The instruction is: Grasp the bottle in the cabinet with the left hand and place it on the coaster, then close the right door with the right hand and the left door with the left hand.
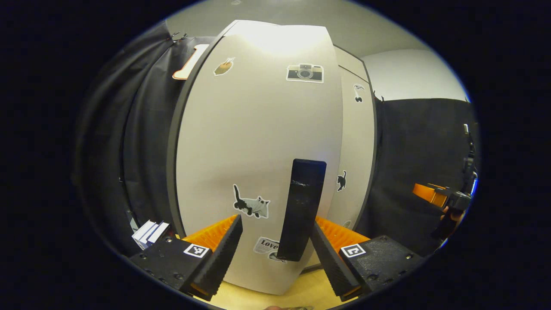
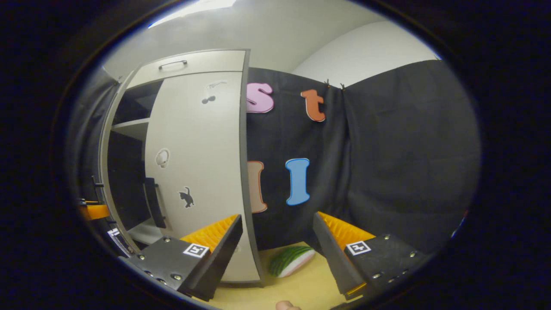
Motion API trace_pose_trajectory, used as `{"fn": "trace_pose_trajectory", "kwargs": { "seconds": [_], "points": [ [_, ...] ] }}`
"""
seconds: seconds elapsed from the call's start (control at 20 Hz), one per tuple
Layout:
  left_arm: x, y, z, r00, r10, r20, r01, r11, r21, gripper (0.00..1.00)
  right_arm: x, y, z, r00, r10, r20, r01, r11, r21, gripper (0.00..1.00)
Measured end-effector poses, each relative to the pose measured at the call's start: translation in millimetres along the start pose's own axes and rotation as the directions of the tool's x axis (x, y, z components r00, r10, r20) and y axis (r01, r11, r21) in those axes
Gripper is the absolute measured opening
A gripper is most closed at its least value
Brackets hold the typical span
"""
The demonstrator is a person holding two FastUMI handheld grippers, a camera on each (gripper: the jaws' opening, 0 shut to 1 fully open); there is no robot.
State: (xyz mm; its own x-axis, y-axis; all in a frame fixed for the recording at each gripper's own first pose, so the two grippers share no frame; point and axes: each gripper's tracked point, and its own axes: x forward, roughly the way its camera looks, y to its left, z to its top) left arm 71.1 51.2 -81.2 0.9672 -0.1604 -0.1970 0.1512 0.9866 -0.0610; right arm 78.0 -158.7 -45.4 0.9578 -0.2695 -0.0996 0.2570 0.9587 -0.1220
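Left gripper point(image 1: 275, 241) is spread wide, holding nothing, square on to the left door point(image 1: 258, 142); handle point(image 1: 302, 209) dead ahead between its fingers, placed to push. Right gripper point(image 2: 277, 241) also wide, empty; right door point(image 2: 198, 163) ahead-left looks closed. Bottle, coaster: can't locate.

Overhead light glares off the top of the pale, sticker-dotted cabinet door point(image 1: 258, 129), washing it out, while the open cabinet's interior point(image 2: 125, 181) sits in deep shadow. Fisheye distortion bows straight edges outward; both views darken and soften toward their rims.
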Motion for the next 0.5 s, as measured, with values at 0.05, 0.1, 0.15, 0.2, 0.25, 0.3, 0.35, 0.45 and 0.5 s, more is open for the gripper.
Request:
{"fn": "trace_pose_trajectory", "kwargs": {
  "seconds": [0.05,0.1,0.15,0.2,0.25,0.3,0.35,0.45,0.5],
  "points": [
    [2.4,-1.3,1.8,1.000,-0.001,0.001,0.001,1.000,0.012,0.97,-3.2,-11.1,0.1,1.000,-0.020,0.000,0.020,1.000,0.005,1.00],
    [5.1,-1.4,1.8,1.000,-0.001,0.002,0.001,1.000,0.018,0.95,-5.8,-20.1,-0.2,0.999,-0.039,-0.005,0.039,0.999,0.009,1.00],
    [8.1,-2.1,2.4,1.000,-0.001,0.002,0.001,1.000,0.018,0.95,-7.8,-30.1,-1.2,0.998,-0.057,-0.009,0.058,0.998,0.014,1.00],
    [12.4,-2.6,2.1,1.000,-0.002,-0.001,0.002,1.000,0.016,0.95,-9.7,-38.1,-1.7,0.997,-0.073,-0.012,0.073,0.997,0.020,1.00],
    [15.6,-3.2,2.7,1.000,-0.003,-0.002,0.003,1.000,0.010,0.95,-12.7,-45.0,-2.2,0.996,-0.087,-0.015,0.087,0.996,0.025,1.00],
    [19.2,-4.4,2.8,1.000,-0.003,-0.005,0.003,1.000,0.003,0.95,-14.9,-51.9,-2.4,0.995,-0.100,-0.018,0.100,0.995,0.029,0.97],
    [23.0,-5.0,2.7,1.000,-0.004,-0.006,0.003,1.000,-0.003,0.95,-18.9,-59.4,-2.8,0.994,-0.112,-0.019,0.112,0.993,0.029,1.00],
    [34.2,-6.4,-0.4,1.000,-0.010,-0.008,0.010,1.000,-0.009,0.95,-25.1,-73.1,-2.4,0.990,-0.140,-0.013,0.140,0.990,0.025,0.97],
    [38.6,-7.1,-0.2,1.000,-0.014,-0.009,0.014,1.000,-0.011,0.95,-28.2,-80.4,-2.5,0.988,-0.154,-0.014,0.154,0.988,0.022,1.00]
  ]
}}
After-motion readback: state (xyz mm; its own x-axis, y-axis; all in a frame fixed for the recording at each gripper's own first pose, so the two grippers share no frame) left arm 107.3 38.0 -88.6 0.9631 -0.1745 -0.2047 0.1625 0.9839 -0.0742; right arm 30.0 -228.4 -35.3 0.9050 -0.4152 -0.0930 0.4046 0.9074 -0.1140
